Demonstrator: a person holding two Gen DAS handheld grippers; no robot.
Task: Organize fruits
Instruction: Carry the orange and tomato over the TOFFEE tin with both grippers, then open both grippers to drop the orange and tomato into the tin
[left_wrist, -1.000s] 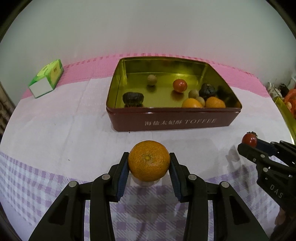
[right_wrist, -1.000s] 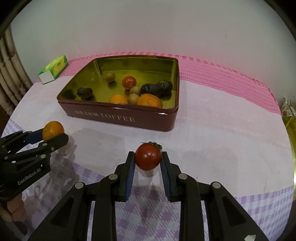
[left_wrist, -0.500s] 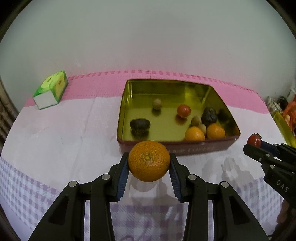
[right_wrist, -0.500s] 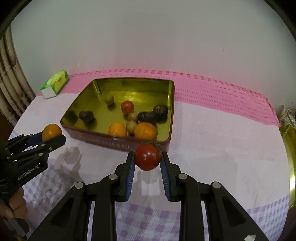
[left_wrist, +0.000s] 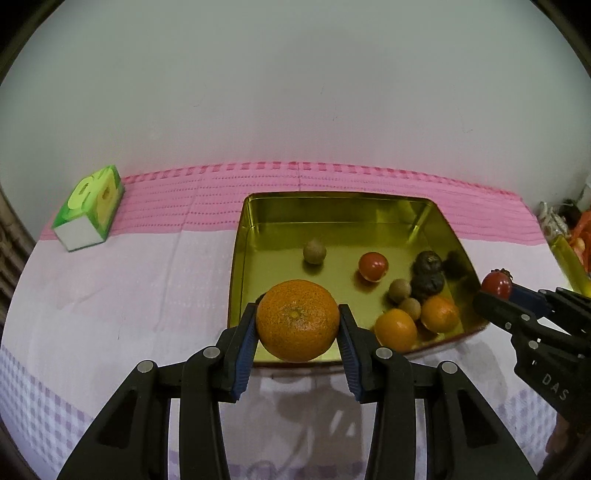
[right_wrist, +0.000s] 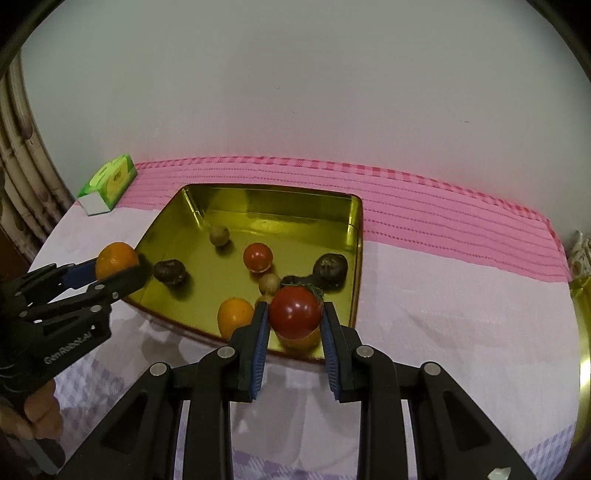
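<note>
My left gripper (left_wrist: 297, 325) is shut on an orange mandarin (left_wrist: 297, 319) and holds it over the near left edge of the open toffee tin (left_wrist: 332, 206). My right gripper (right_wrist: 294, 314) is shut on a red tomato (right_wrist: 294, 311) above the tin's (right_wrist: 266, 194) near right corner. The tin holds several fruits: a red tomato (left_wrist: 373, 266), two mandarins (left_wrist: 396, 329), small brown round fruits (left_wrist: 314, 251) and dark wrinkled ones (left_wrist: 427, 264). The left gripper with its mandarin (right_wrist: 116, 259) shows in the right wrist view; the right gripper's tomato (left_wrist: 496, 283) shows in the left wrist view.
A green tissue box (left_wrist: 88, 208) lies at the far left on the pink cloth (left_wrist: 184, 199). A yellow-rimmed container (right_wrist: 581, 354) stands at the right edge. The wall is close behind the table. A curtain (right_wrist: 18, 177) hangs at the left.
Both grippers have risen and moved forward with their fruits, from above the cloth in front of the tin to over the tin's near edge.
</note>
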